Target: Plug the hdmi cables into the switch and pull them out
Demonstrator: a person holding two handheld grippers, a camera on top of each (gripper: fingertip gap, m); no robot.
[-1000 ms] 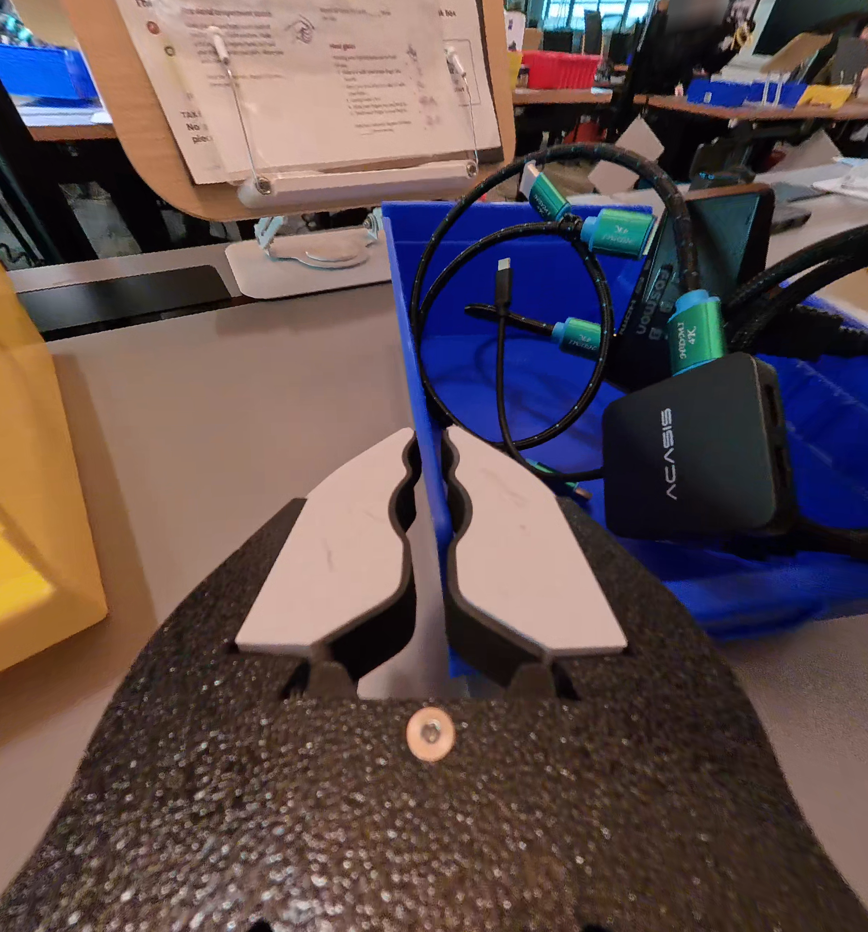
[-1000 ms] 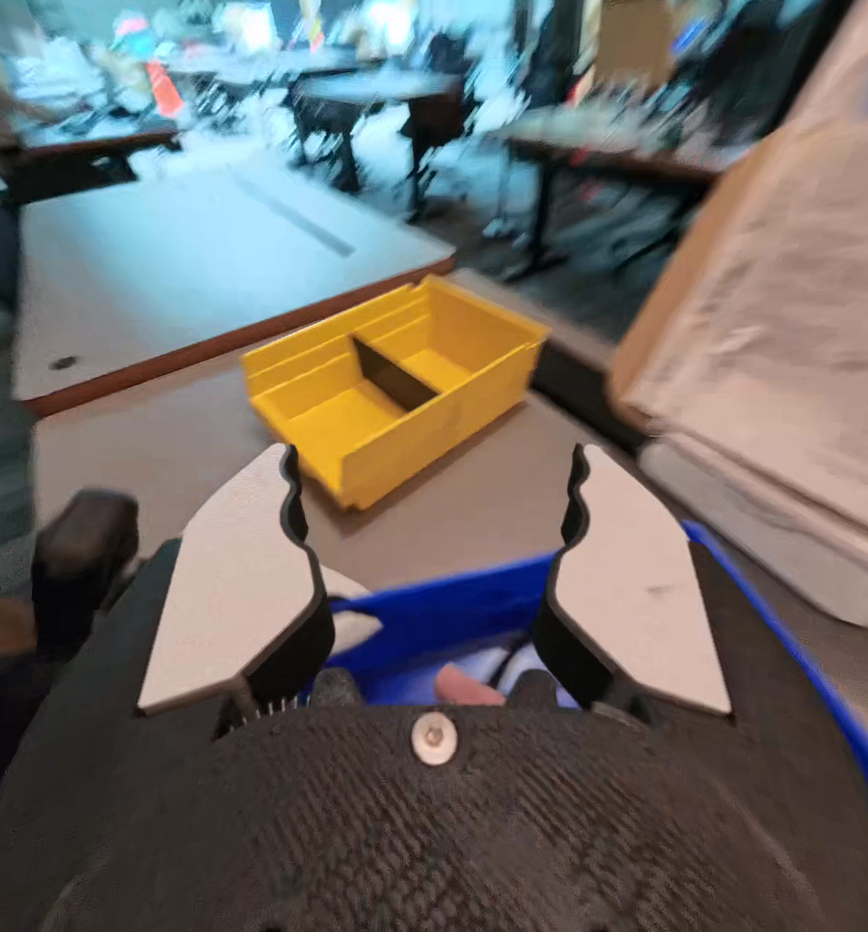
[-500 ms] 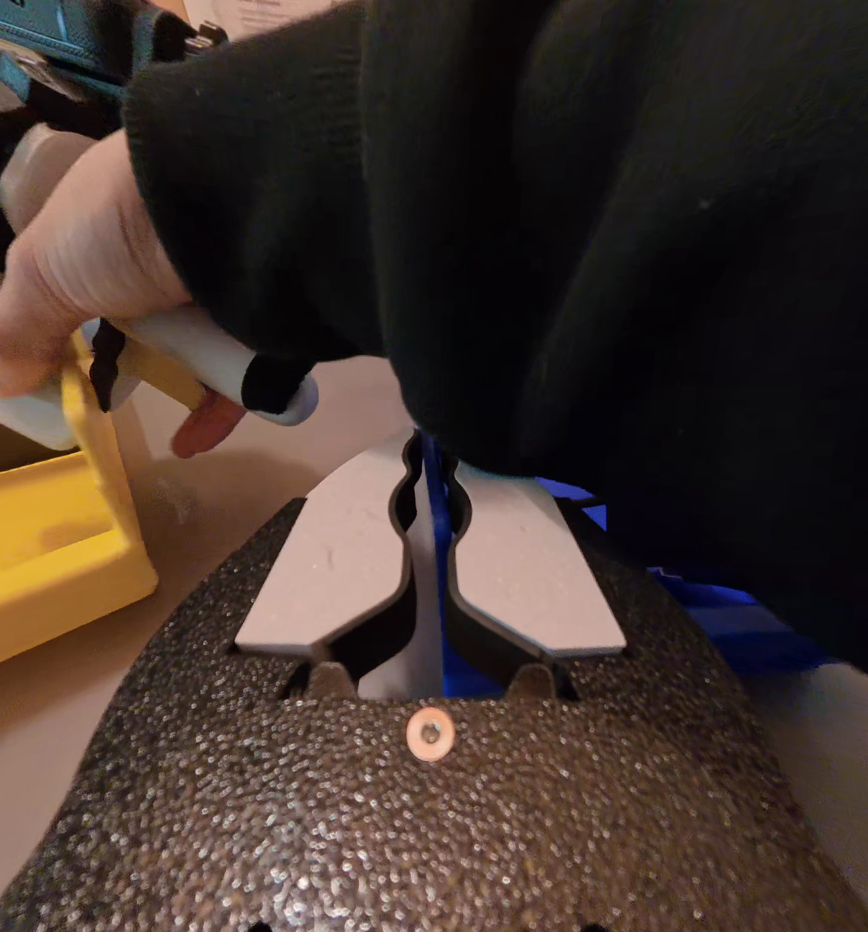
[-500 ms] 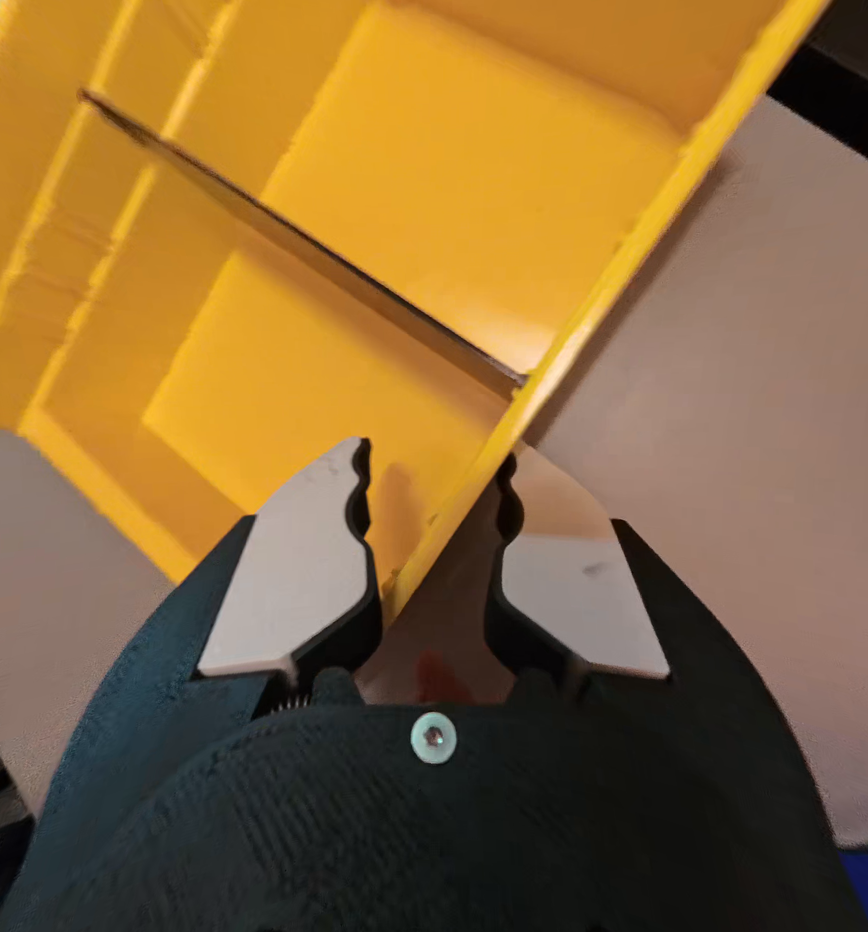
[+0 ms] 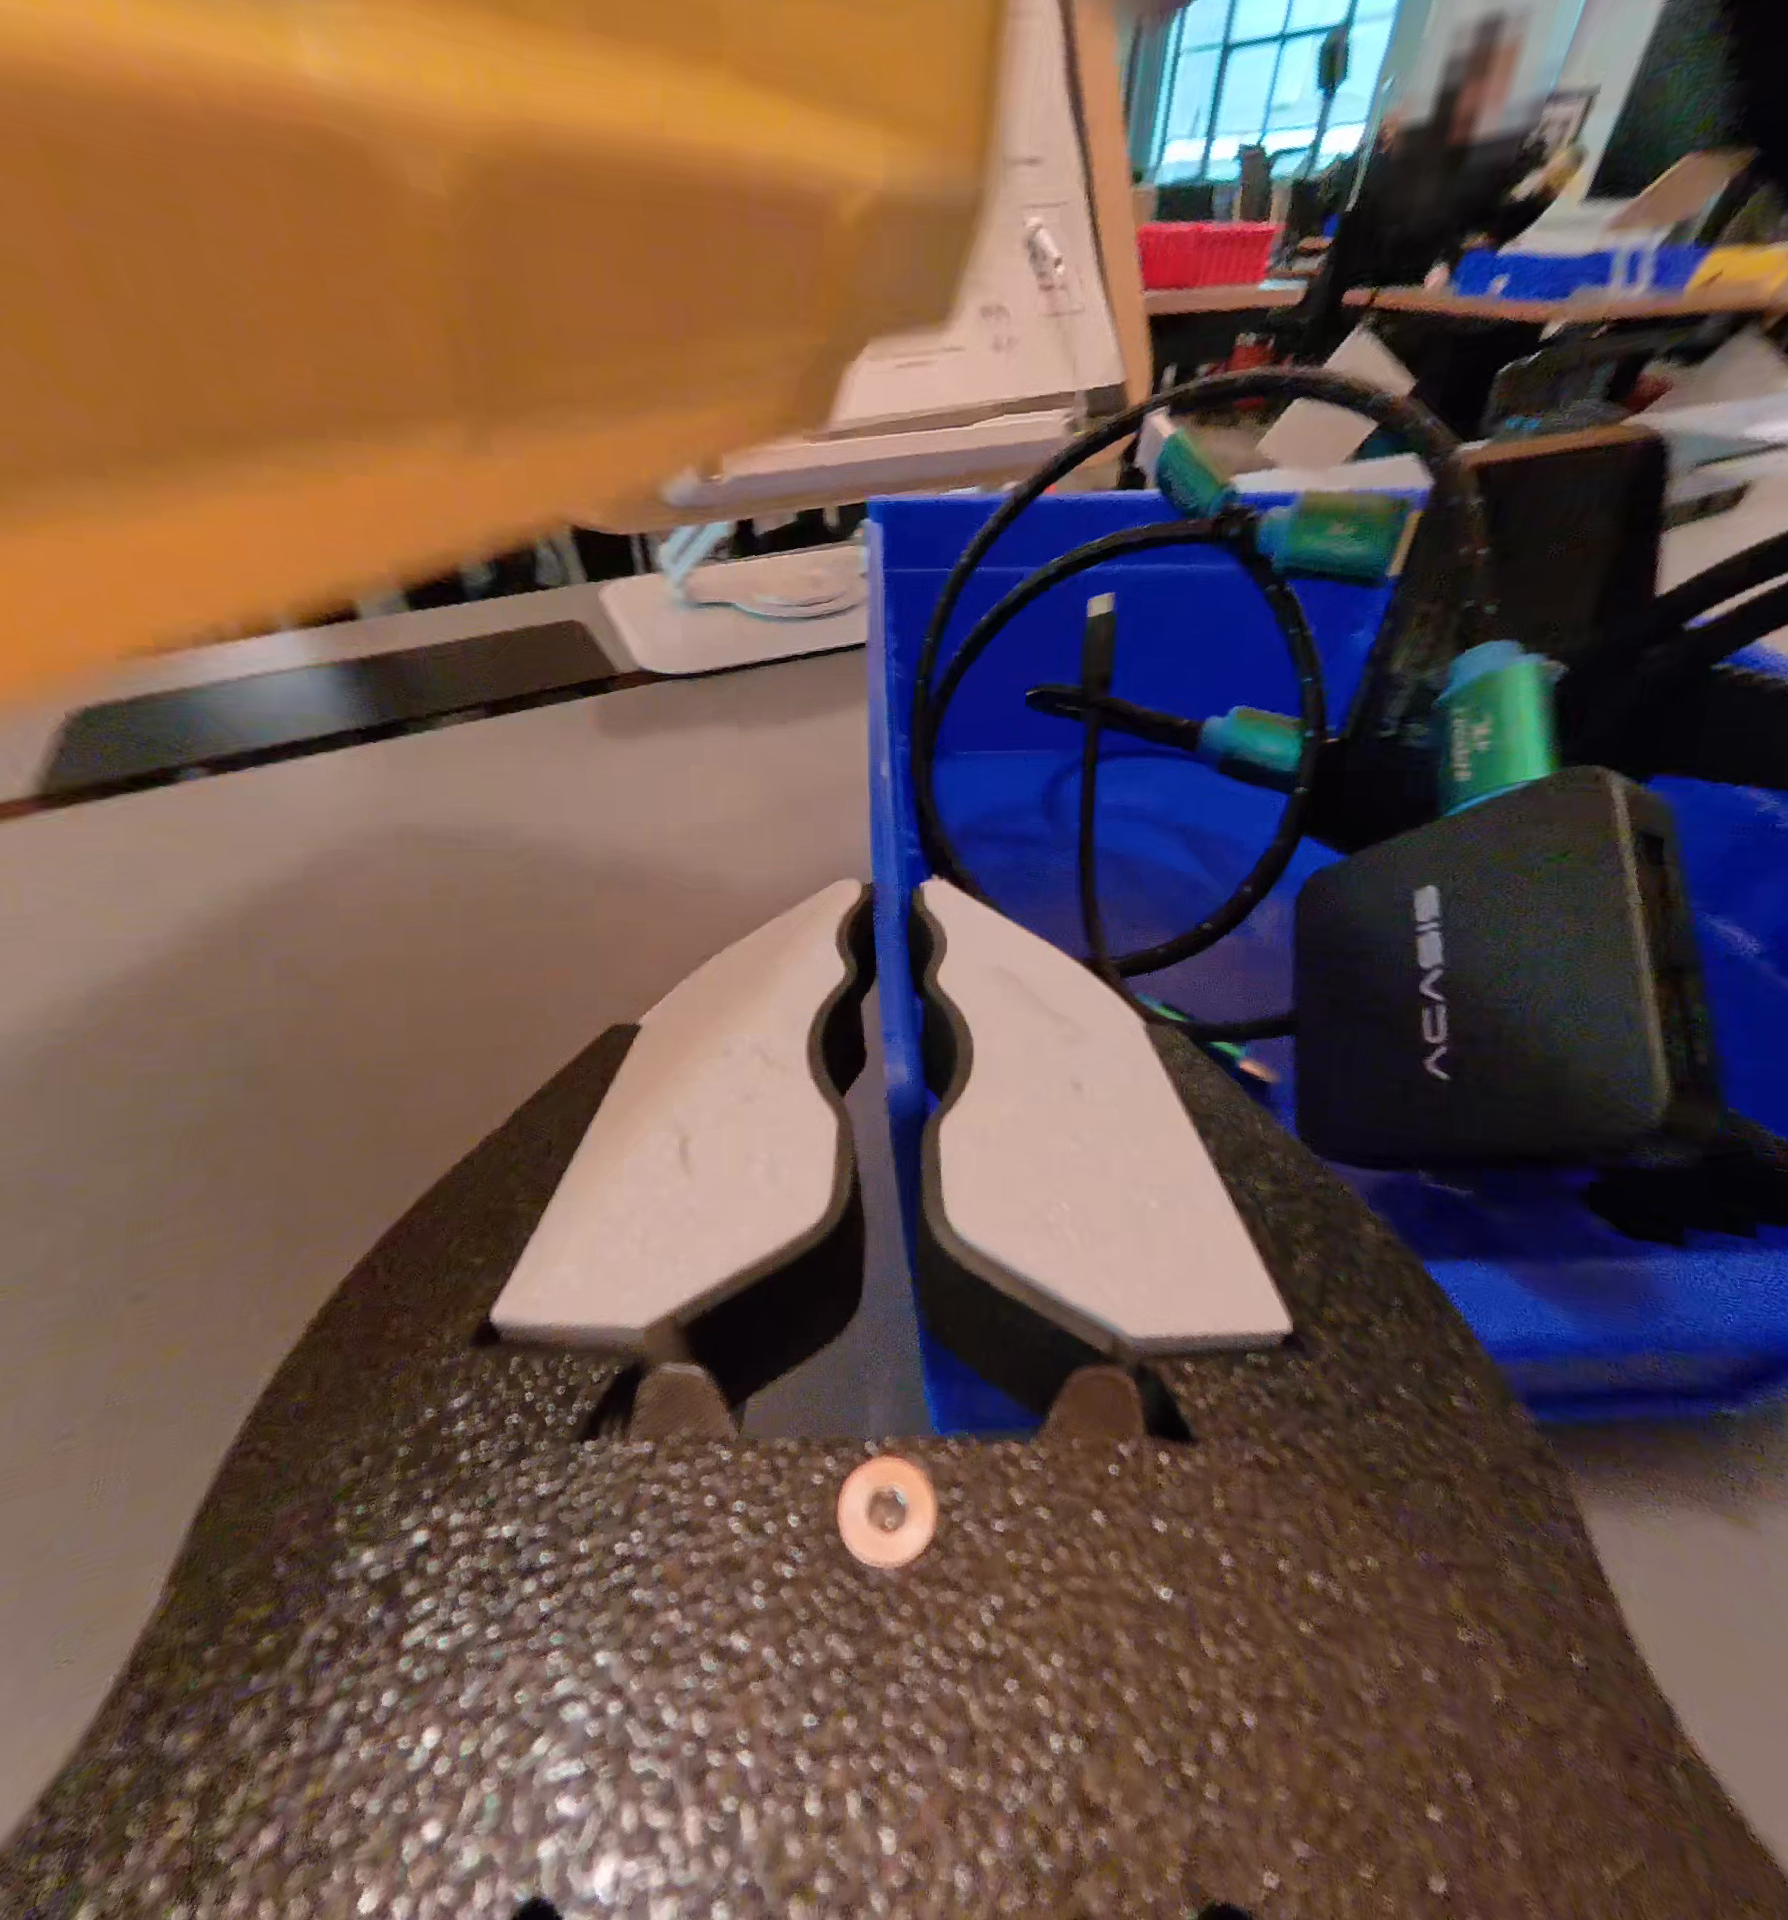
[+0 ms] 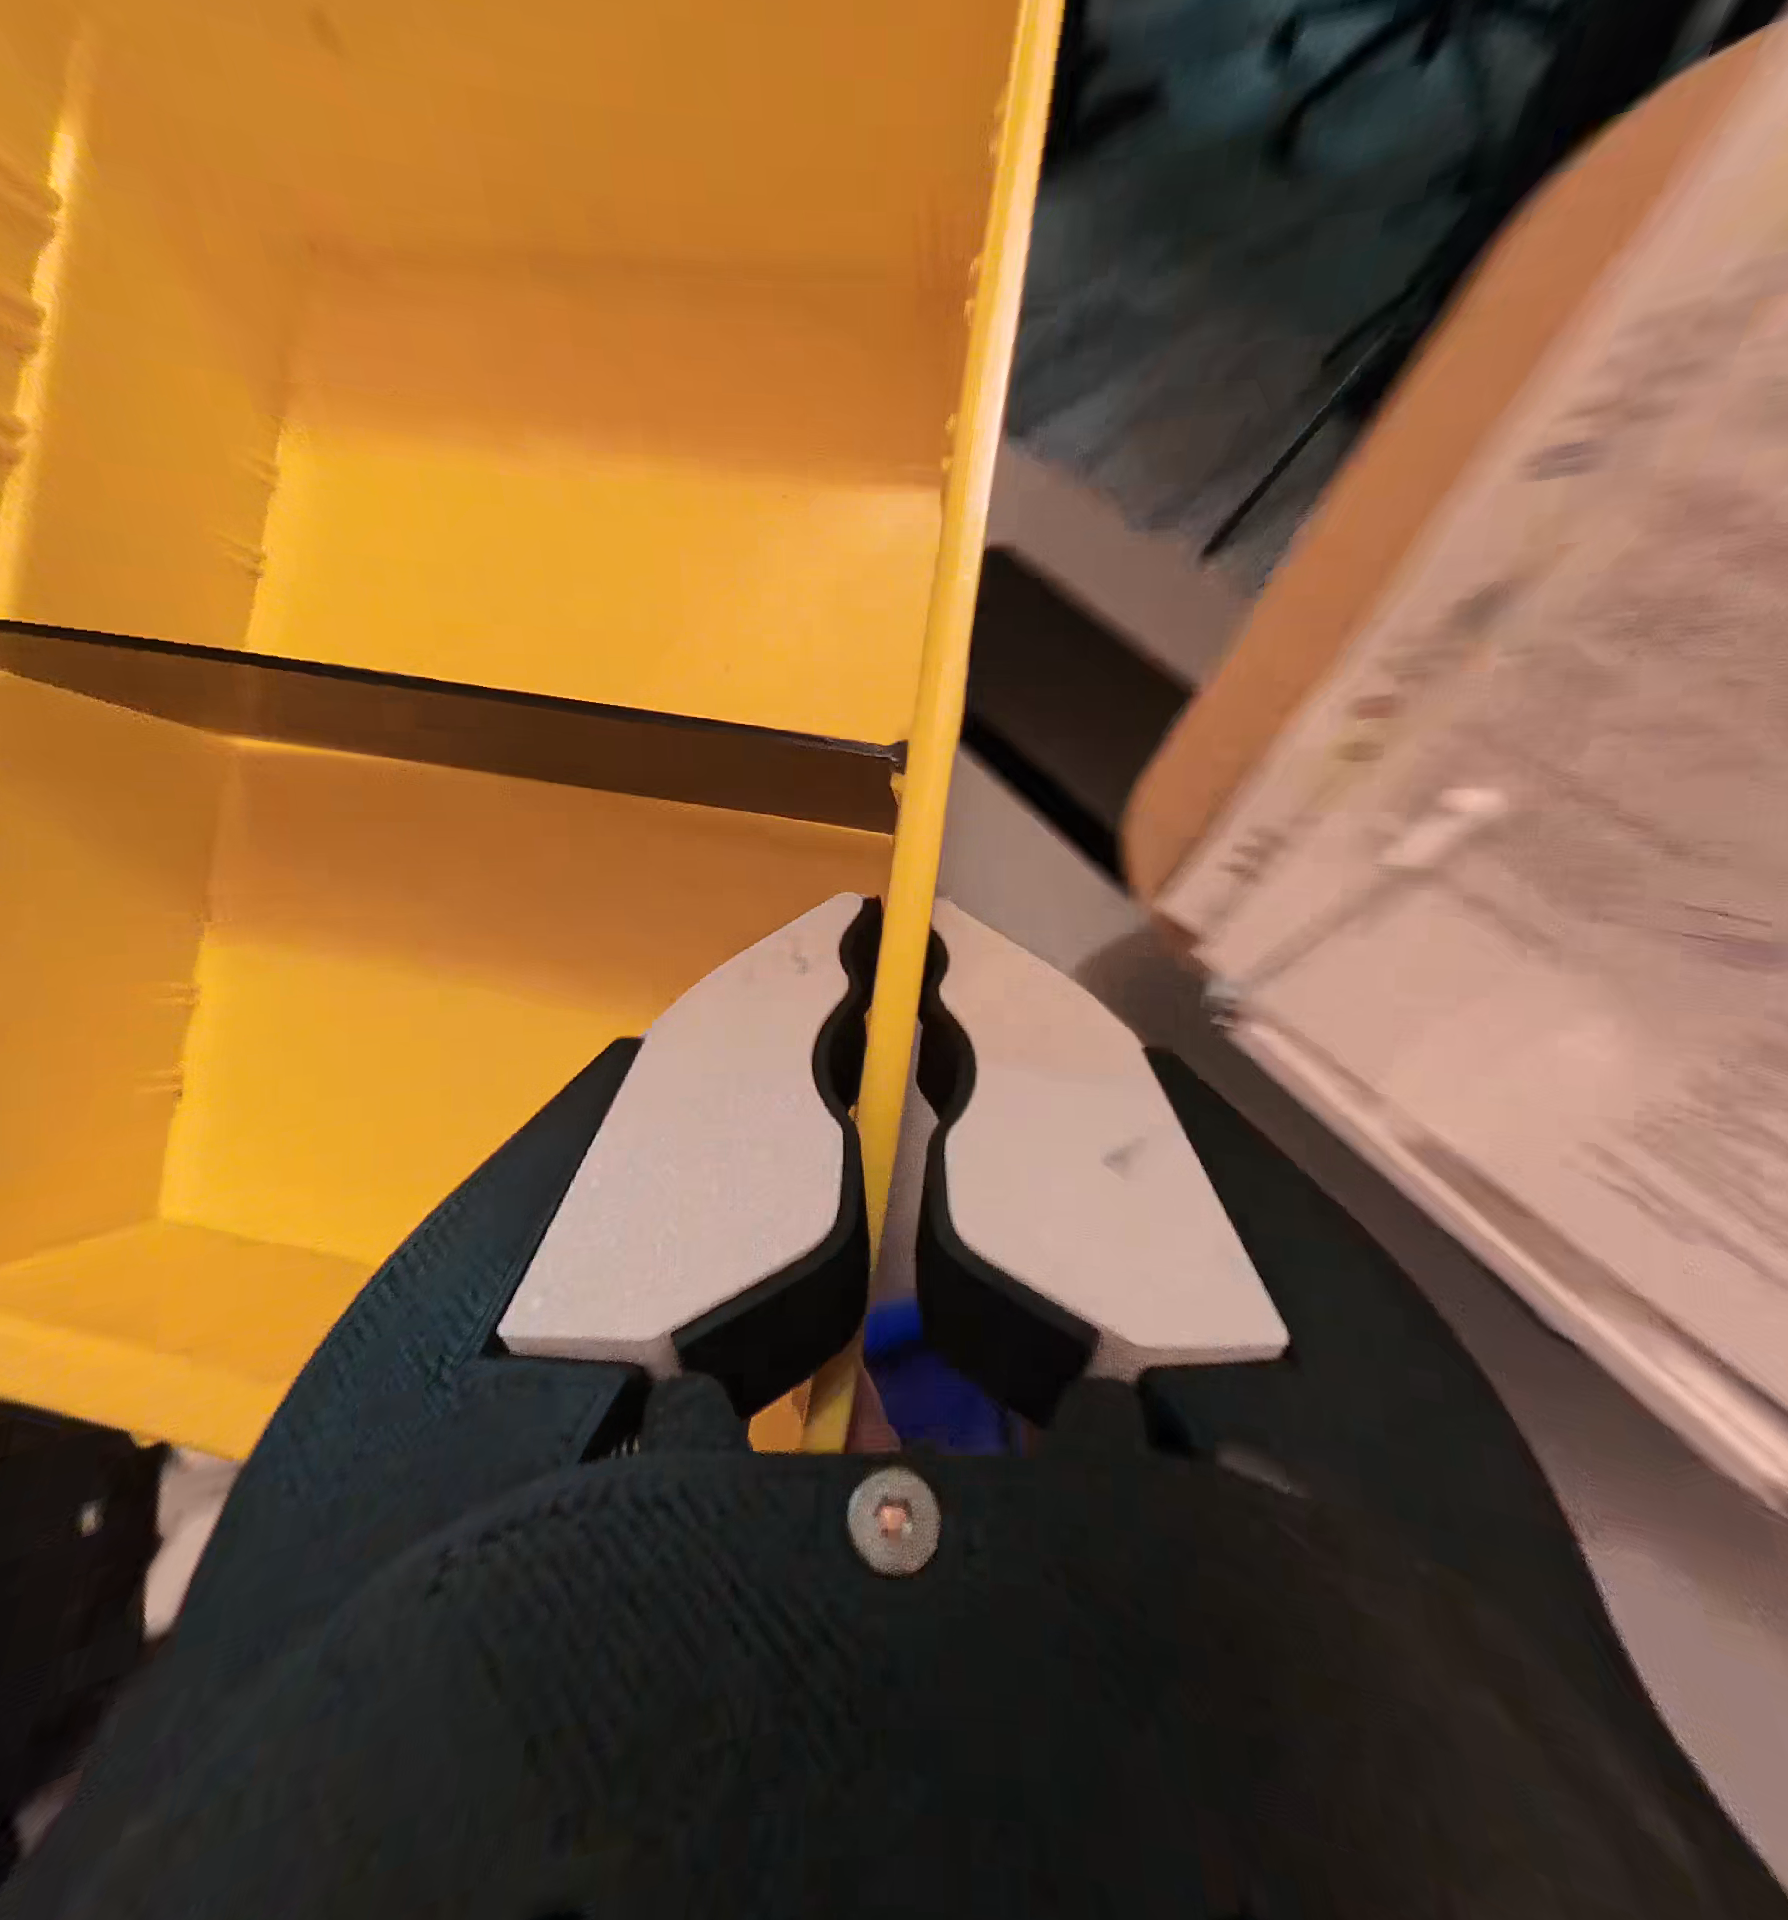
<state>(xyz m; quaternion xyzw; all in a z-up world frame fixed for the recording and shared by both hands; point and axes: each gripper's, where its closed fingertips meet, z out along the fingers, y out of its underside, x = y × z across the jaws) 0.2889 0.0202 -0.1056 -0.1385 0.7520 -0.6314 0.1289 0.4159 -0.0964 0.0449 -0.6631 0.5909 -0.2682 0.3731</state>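
Observation:
My left gripper (image 5: 892, 914) is shut on the left wall of a blue bin (image 5: 1160, 644) that stands on the grey table. In the bin lie a black HDMI switch (image 5: 1492, 977), a second black box (image 5: 1565, 540) behind it, and black braided cables (image 5: 1295, 707) with green plugs (image 5: 1492, 727); one green plug sits at the top of the near switch. My right gripper (image 6: 895, 920) is shut on the side wall of a yellow bin (image 6: 516, 582) with a black divider (image 6: 454, 717), held in the air. The yellow bin (image 5: 402, 260) blurs across the upper left of the left wrist view.
A wooden stand holding a paper sheet (image 6: 1555, 831) on a white base (image 5: 765, 603) stands behind the bins. A black strip (image 5: 329, 686) runs along the table's far edge. Other tables with red and blue bins (image 5: 1202, 249) stand far back.
My right gripper has closed on the yellow bin's wall and lifted the bin off the table. The sleeve that covered the left view has moved away. My left gripper still grips the blue bin.

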